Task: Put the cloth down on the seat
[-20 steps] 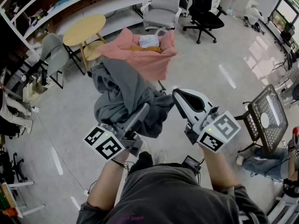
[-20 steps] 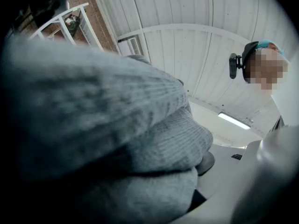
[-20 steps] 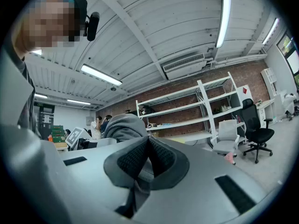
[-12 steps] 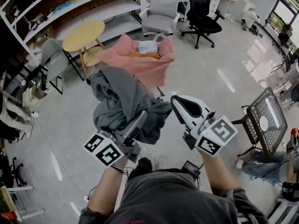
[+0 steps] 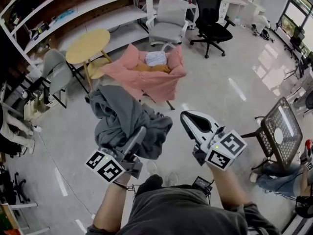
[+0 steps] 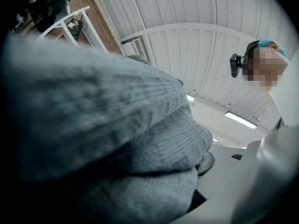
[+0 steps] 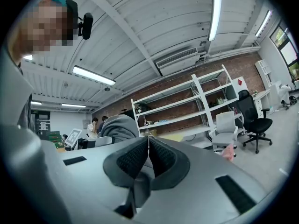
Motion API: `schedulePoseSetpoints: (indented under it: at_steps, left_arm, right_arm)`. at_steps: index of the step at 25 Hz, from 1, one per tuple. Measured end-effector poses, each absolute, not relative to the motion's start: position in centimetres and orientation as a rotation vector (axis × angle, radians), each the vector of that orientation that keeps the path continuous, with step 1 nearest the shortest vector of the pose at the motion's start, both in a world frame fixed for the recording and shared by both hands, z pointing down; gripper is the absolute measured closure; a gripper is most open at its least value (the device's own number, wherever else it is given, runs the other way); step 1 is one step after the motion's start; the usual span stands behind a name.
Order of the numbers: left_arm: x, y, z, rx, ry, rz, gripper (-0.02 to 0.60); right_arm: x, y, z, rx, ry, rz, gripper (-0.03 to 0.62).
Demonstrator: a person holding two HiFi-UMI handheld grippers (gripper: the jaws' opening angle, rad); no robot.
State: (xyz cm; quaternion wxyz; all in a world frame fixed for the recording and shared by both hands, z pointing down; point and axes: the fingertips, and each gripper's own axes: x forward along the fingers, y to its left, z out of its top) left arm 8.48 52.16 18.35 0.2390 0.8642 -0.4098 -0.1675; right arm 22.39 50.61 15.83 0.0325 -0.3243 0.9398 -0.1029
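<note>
A bulky grey cloth (image 5: 122,119) hangs bunched over my left gripper (image 5: 138,133), which is shut on it at chest height; its jaws are buried in the folds. The same cloth (image 6: 117,139) fills most of the left gripper view. My right gripper (image 5: 186,116) is beside the cloth on its right, shut and empty, its pads (image 7: 159,158) touching in the right gripper view. Ahead on the floor stands a seat draped in a pink cover (image 5: 146,77), with a small pale bundle (image 5: 156,58) lying on it. Both grippers are well short of that seat.
A round wooden table (image 5: 88,39) and a grey chair (image 5: 54,62) stand left of the pink seat. A grey office chair (image 5: 168,16) and a black one (image 5: 212,21) stand behind it, before long shelves (image 5: 73,9). A black mesh chair (image 5: 279,131) is at the right.
Both grippers and the grey cloth have drifted slightly down and left in the head view, and the pink seat now sits a little farther away. The grip looks unchanged.
</note>
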Motion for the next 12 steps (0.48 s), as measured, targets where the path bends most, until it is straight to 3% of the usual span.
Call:
schedulePoseSetpoints:
  at_steps: [12]
  left_arm:
    - [1.1,41.7,19.7,2.367,-1.039,-0.452,0.272]
  right_arm:
    - [14.9,40.9,16.9,-1.072,2.892,-0.354,0.577]
